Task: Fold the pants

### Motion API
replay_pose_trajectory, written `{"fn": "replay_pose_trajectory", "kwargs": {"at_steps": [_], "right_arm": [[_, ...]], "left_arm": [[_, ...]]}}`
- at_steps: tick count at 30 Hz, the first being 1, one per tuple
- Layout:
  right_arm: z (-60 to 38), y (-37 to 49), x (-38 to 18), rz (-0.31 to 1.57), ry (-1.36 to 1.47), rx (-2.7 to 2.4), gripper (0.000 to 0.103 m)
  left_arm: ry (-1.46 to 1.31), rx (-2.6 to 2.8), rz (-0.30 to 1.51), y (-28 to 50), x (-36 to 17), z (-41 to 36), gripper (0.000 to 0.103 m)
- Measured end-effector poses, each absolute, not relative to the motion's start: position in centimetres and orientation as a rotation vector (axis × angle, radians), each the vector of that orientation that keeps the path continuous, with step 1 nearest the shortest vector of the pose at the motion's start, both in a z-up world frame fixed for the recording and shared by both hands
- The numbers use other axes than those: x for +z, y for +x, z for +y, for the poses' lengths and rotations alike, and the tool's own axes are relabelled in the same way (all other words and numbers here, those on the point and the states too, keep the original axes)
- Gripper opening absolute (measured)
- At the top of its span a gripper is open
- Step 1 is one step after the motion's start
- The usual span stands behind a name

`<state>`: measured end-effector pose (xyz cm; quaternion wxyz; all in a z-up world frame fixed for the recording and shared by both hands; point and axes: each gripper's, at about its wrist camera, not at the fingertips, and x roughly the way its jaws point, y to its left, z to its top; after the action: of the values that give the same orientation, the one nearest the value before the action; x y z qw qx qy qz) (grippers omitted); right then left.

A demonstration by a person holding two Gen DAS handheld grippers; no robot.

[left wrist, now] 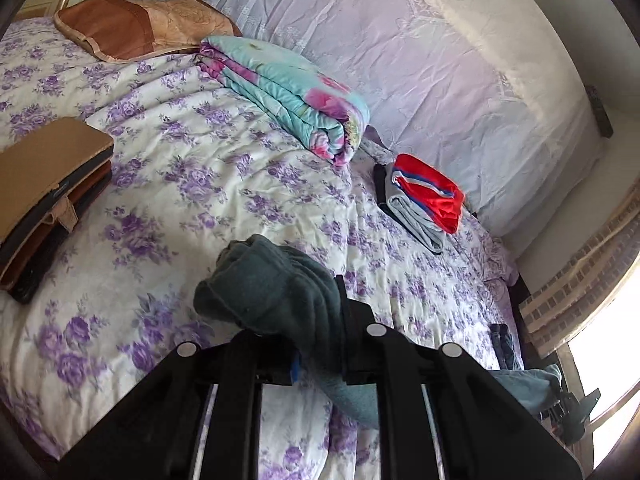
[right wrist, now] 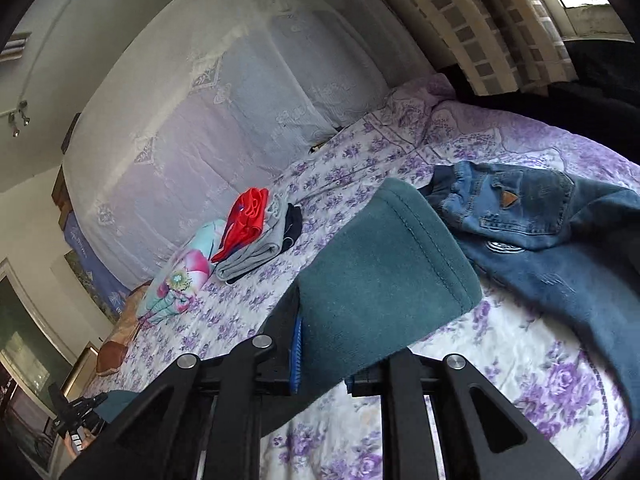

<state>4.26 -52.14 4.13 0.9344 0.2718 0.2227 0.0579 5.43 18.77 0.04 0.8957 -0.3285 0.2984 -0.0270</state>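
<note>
A: Teal fleece, that's the stuff of the pants (left wrist: 276,292), and both grippers have hold of it above the bed's purple-flowered cover (left wrist: 192,168).

B: How does the left gripper (left wrist: 316,344) stand?

A: Clenched on the pants. In the left wrist view the cloth is bunched in thick rolls right at the fingertips, and a length of it hangs down between the black fingers toward the cover.

B: And the right gripper (right wrist: 320,344)?

A: Also clamped on the pants (right wrist: 384,276). Its view shows a flat, stitched edge of the fleece rising up and away from the jaws, with the blue pad (right wrist: 297,354) of the left-hand finger pressed against the cloth.

B: So the pants are off the bed?

A: The parts near the grippers are lifted; whether any stretch between them touches the cover, I cannot tell.

B: What else lies around?

A: A pair of blue jeans (right wrist: 552,232) sprawls on the cover just to the right of the fleece in the right wrist view. Farther back, near the pale lace-draped headboard (left wrist: 420,60), sits a small stack of folded clothes (left wrist: 420,200): red on top, grey under it, something dark at the bottom. Beside that stack is a rolled turquoise and pink floral quilt (left wrist: 288,92). A brown pillow (left wrist: 136,26) lies beyond the quilt, and at the left edge of the left wrist view there is a tan and brown case (left wrist: 48,184) on the cover.
</note>
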Motion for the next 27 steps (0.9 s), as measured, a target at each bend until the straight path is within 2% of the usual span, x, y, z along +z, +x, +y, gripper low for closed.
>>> {"fn": "replay_pose_trajectory", "kwargs": {"at_steps": [1, 2, 3, 4, 7, 8, 9, 10, 11, 14, 21, 23, 26, 27], "right_arm": [[-53.1, 4.2, 2.6, 0.487, 0.567, 0.096, 0.018], [-53.8, 4.3, 0.9, 0.536, 0.565, 0.061, 0.032], [-54.6, 4.1, -1.3, 0.604, 0.555, -0.012, 0.055], [-55.2, 3.6, -2.8, 0.643, 0.557, -0.075, 0.062], [-56.5, 0.4, -4.5, 0.621, 0.586, -0.081, 0.061], [-56.5, -0.6, -4.3, 0.606, 0.579, -0.097, 0.063], [-56.6, -1.6, -3.8, 0.591, 0.571, -0.111, 0.066], [-56.3, -2.3, -3.6, 0.581, 0.569, -0.110, 0.066], [-56.3, -2.7, -3.4, 0.576, 0.572, -0.104, 0.066], [-55.6, -3.6, -3.1, 0.562, 0.582, -0.085, 0.067], [-52.6, -3.0, -2.7, 0.546, 0.669, 0.012, 0.077], [-51.6, -2.7, -2.8, 0.552, 0.671, 0.034, 0.077], [-50.5, -2.4, -3.0, 0.573, 0.661, 0.053, 0.077], [-50.4, -2.4, -3.1, 0.576, 0.662, 0.055, 0.077]], "left_arm": [[-0.674, -0.051, 0.635, 5.5, -0.5, 18.6, 0.016], [-0.673, -0.042, 0.665, 5.6, -1.5, 18.4, 0.020], [-0.674, -0.015, 0.703, 5.7, -2.6, 18.4, 0.037], [-0.681, 0.033, 0.748, 5.7, -4.2, 18.5, 0.051], [-0.721, 0.013, 0.755, 4.3, -5.7, 19.4, 0.054], [-0.711, 0.020, 0.749, 3.8, -5.4, 19.5, 0.058], [-0.702, 0.041, 0.737, 3.0, -4.8, 19.8, 0.072], [-0.698, 0.059, 0.724, 2.3, -4.5, 19.9, 0.079], [-0.694, 0.075, 0.714, 1.8, -4.2, 20.2, 0.080], [-0.708, 0.087, 0.717, 0.1, -4.2, 20.7, 0.080], [-0.793, 0.031, 0.737, -1.6, -5.0, 21.4, 0.079], [-0.830, 0.023, 0.747, -1.3, -5.2, 21.7, 0.076], [-0.875, -0.026, 0.779, -0.1, -5.5, 21.7, 0.053], [-0.899, -0.056, 0.800, 0.4, -5.8, 21.7, 0.032]]}}
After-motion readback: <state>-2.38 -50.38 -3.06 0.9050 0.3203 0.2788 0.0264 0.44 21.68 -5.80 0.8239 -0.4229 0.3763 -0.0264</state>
